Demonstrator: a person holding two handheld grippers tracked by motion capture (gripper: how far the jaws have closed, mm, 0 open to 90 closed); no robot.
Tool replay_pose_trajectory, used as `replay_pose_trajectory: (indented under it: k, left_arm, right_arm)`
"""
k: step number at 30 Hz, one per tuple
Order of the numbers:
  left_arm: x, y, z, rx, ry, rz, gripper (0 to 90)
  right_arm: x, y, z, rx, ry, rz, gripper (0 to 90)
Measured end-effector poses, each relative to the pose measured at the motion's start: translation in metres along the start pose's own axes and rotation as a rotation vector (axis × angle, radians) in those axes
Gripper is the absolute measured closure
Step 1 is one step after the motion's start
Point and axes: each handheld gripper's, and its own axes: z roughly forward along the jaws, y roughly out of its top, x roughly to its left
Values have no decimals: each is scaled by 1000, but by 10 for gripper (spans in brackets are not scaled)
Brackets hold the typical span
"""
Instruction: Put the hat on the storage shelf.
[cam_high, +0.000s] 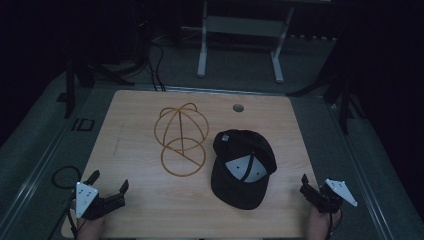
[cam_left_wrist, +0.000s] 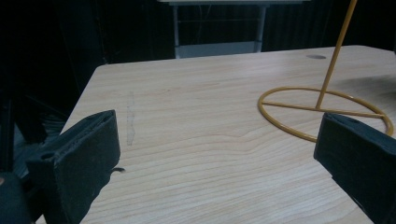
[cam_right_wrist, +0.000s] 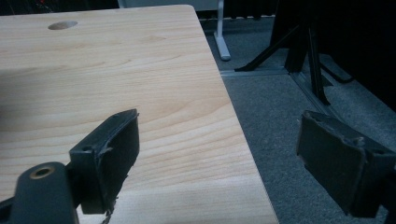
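Left gripper (cam_high: 109, 183), jaws spread, empty: yellow wire cap-shaped stand (cam_high: 181, 139) ahead-right, top cropped in its view. Right gripper (cam_high: 314, 186), jaws spread, empty: black cap (cam_high: 243, 167) beside. Light wooden table (cam_high: 135, 210).

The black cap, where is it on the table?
In the high view, the black cap lies upside down right of the table's middle, just right of the yellow wire hat stand.
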Motion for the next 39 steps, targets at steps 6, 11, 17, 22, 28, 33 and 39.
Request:
replay_pose_trajectory:
  k: [6,11,17,22,28,33,39]
  left_arm:
    - [0,0,-1,-1,-8,1,9]
    - [-2,0,-1,8,-25,14,9]
    - [-3,0,1,14,-28,19,9]
    - [-3,1,1,22,-35,18,10]
    - [-5,1,1,25,-49,21,9]
    - [-6,2,0,10,-71,-11,9]
    - [-10,2,0,27,-95,5,10]
  right_arm:
    - [2,0,1,12,-10,-18,129]
    - [1,2,0,25,11,-11,129]
    - [0,16,-8,63,69,38,128]
    - [2,39,-18,60,112,35,128]
    - [12,66,-33,33,177,-3,126]
    - [25,89,-45,20,244,-39,123]
    - [45,116,-56,23,358,-100,124]
